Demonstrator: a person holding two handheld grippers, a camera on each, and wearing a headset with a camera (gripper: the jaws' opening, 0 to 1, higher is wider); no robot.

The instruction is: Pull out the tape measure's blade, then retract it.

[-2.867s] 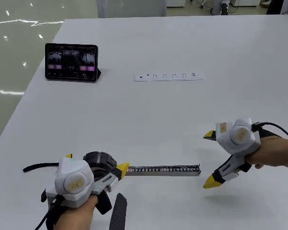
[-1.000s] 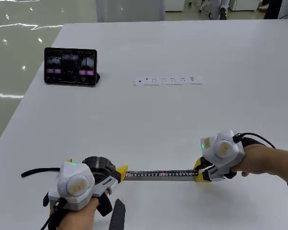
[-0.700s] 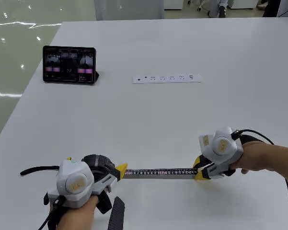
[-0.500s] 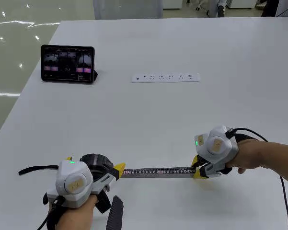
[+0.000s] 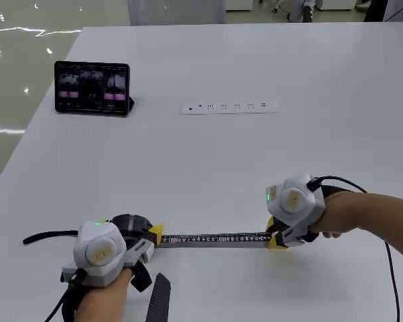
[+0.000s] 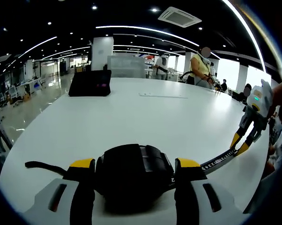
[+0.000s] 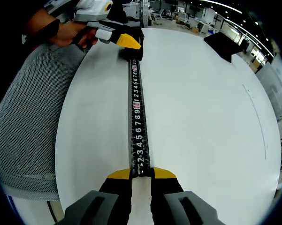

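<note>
We're clamping the case (image 6: 131, 176) in the left gripper (image 5: 131, 227), while the right gripper (image 7: 141, 174) is pinching the blade (image 5: 214, 237) by its tip, well out from the case. Looks like the pull-out's about done. Next we're probably easing that tip back toward the case — slowly, keeping it straight.

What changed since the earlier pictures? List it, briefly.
The right gripper, open and hovering off to the right 2.9 s ago, moved in and shut on the end of the black numbered tape blade. Unchanged: the left gripper stays clamped on the round black tape measure case, and the blade's drawn-out length looks about the same.
</note>
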